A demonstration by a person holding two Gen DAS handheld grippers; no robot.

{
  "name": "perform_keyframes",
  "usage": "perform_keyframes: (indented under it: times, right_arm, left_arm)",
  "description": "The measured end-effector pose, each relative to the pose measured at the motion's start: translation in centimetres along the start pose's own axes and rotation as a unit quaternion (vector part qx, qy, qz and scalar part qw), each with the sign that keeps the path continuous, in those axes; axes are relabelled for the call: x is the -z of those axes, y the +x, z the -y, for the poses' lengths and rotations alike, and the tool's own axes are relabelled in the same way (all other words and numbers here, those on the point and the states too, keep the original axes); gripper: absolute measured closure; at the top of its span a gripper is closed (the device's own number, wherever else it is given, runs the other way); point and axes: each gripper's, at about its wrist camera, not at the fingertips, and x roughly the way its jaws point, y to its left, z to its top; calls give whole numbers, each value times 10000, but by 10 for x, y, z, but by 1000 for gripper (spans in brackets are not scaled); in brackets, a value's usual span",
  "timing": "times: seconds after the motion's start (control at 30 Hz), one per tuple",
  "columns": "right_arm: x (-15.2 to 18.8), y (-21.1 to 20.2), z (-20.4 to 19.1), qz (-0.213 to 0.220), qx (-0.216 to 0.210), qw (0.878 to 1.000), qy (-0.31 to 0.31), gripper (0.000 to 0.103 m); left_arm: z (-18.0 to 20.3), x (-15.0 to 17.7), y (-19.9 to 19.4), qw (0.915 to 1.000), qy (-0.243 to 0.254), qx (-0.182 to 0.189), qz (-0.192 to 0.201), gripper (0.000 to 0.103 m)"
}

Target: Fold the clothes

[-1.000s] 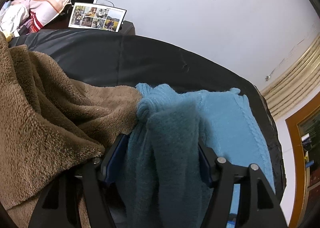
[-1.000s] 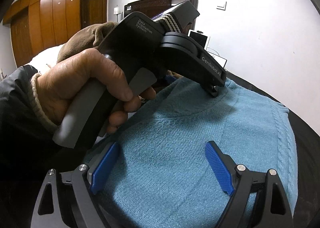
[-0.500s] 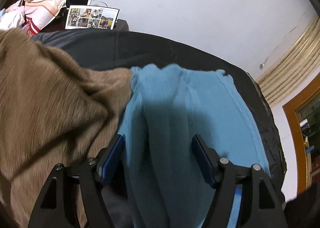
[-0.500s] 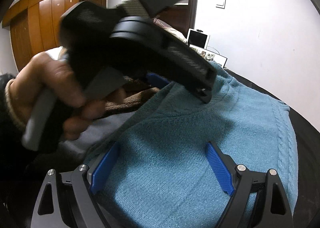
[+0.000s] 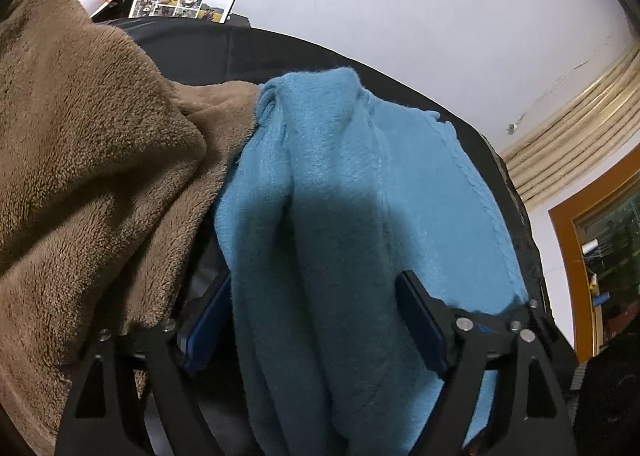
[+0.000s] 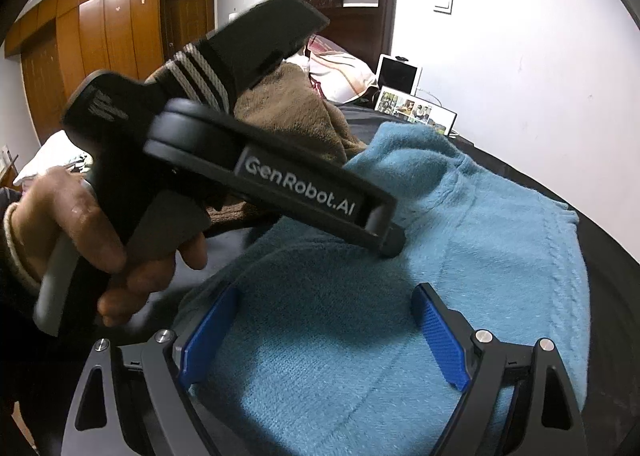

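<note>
Blue sweater [image 5: 360, 184] lies on dark bed [image 5: 208, 52], beside brown fleece blanket [image 5: 80, 136]. Soft, light, limp knit; likely sags and bunches, so best taken at edge or hem. Left gripper [image 5: 316, 320]: jaws just been opening, raised fold between them, pads not pressing. Right gripper [image 6: 324, 336]: jaws wide apart over flat knit. Right view alone shows hand [image 6: 92, 240] holding left gripper; left view alone shows sweater's far edge.

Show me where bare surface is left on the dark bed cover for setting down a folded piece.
Bare strips: the dark cover between the blue sweater and the photo board, and its edge between the sweater and the white wall. Crowded: the brown fleece butts against the sweater.
</note>
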Motion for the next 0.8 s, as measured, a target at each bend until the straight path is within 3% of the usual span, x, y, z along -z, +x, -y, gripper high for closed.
perform_keyframes:
  times: [0.3, 0.4, 0.57, 0.8]
  right_arm:
    - [-15, -40, 21, 483, 160, 9985, 195, 12]
    - [-13, -55, 52, 611, 306, 9960, 568, 12]
    - [6, -64, 116, 414, 522, 9862, 1513, 11]
    - [30, -36, 170, 145, -115, 9662, 2572, 11]
  left_arm:
    - [3, 1, 2, 9998, 103, -93, 120, 12]
    - [5, 1, 2, 9998, 108, -90, 128, 12]
    - [6, 0, 3, 9998, 115, -39, 131, 11]
    - [10, -2, 6, 9999, 130, 63, 86, 7]
